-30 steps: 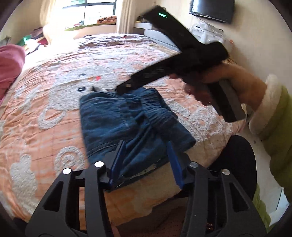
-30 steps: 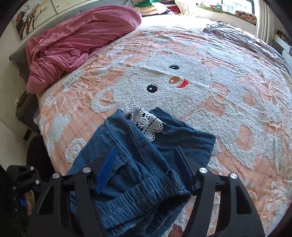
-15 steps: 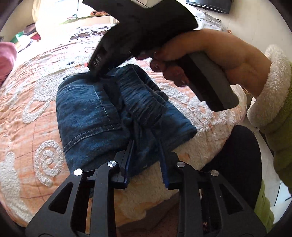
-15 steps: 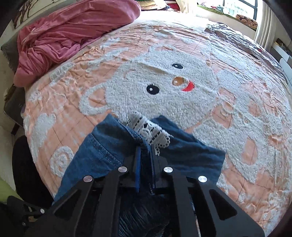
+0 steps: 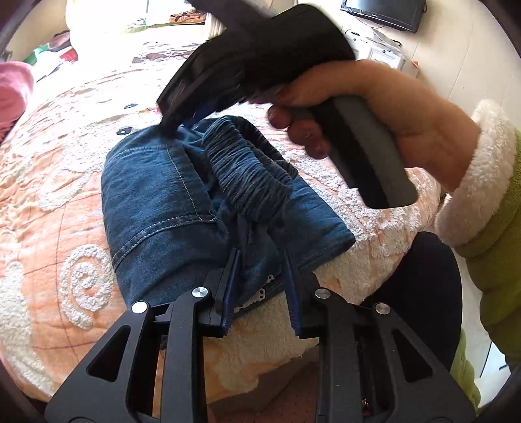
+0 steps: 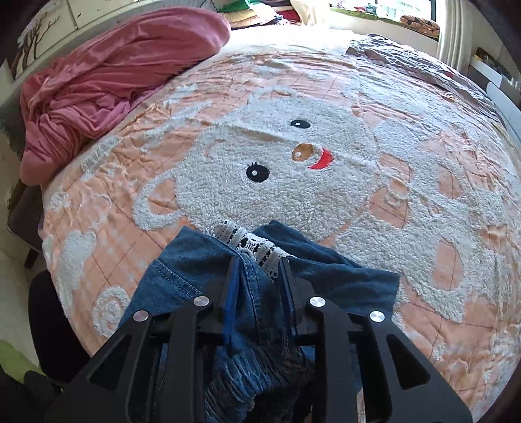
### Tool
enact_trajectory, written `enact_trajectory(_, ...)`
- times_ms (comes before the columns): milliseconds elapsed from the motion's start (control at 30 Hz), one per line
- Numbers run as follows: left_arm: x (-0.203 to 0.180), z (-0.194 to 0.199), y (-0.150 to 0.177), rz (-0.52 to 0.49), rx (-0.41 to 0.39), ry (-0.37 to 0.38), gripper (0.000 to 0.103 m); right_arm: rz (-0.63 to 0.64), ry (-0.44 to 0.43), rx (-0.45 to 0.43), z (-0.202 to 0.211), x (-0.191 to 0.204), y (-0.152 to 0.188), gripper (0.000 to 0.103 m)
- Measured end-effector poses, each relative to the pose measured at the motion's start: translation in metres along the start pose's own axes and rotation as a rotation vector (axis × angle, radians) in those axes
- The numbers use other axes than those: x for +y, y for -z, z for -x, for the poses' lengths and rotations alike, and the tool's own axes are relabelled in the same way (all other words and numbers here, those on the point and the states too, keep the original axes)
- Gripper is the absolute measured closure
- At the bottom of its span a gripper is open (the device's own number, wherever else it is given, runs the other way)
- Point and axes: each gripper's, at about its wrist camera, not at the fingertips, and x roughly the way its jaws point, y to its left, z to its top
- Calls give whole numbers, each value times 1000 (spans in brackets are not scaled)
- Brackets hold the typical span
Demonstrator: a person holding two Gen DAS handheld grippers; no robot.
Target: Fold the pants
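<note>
Blue denim pants point(image 5: 156, 208) lie folded into a small bundle on the orange bedspread near the bed's front edge, elastic waistband point(image 5: 250, 175) bunched on top. My left gripper point(image 5: 260, 276) is closed on the near edge of the bundle, denim filling the gap between its blue pads. My right gripper point(image 6: 257, 270) is closed on the far edge of the pants point(image 6: 192, 257), beside the white lace trim point(image 6: 247, 240). In the left wrist view the right gripper point(image 5: 182, 110) comes down onto the far edge, held by a hand.
A pink blanket point(image 6: 107, 75) is heaped at the bed's far left. The orange bedspread point(image 6: 374, 182) has a white fleecy animal face. A grey quilt point(image 6: 416, 61) lies at the far right. A TV point(image 5: 387, 13) hangs on the wall. The bed's edge point(image 5: 384, 247) is close by.
Both grippers went from wide open to closed on the pants. The right gripper moved to the bundle's far edge and the left onto the near edge.
</note>
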Motion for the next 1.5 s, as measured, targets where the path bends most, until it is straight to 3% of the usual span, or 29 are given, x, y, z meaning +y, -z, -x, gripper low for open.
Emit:
enact_trajectory(167, -3, 3, 1, 2, -2, -2, 84, -51, -18, -85, 33, -9, 7, 57)
enact_trajectory(233, -4, 5, 1, 4, -2, -3, 84, -69, -32, -107, 46, -12, 10, 45)
enact_trajectory(600, -14, 19, 3, 6, -21, -6, 67, -121, -43, -193, 97, -21, 36, 22)
enact_trajectory(833, -21, 38, 1, -8, -55, -13, 60, -145, -40, -238, 122, -24, 54, 18)
enact_trajectory(1033, -13, 58, -6, 13, -113, -46, 45, -146, -11, -260, 129, -23, 73, 13)
enact_trajectory(1167, 6, 63, -11, 66, -135, -74, 38, -171, -8, -248, 123, -28, 87, 13)
enact_trajectory(1500, 70, 44, -24, 206, -119, -180, 33, -265, 18, -196, 97, -48, 115, 13)
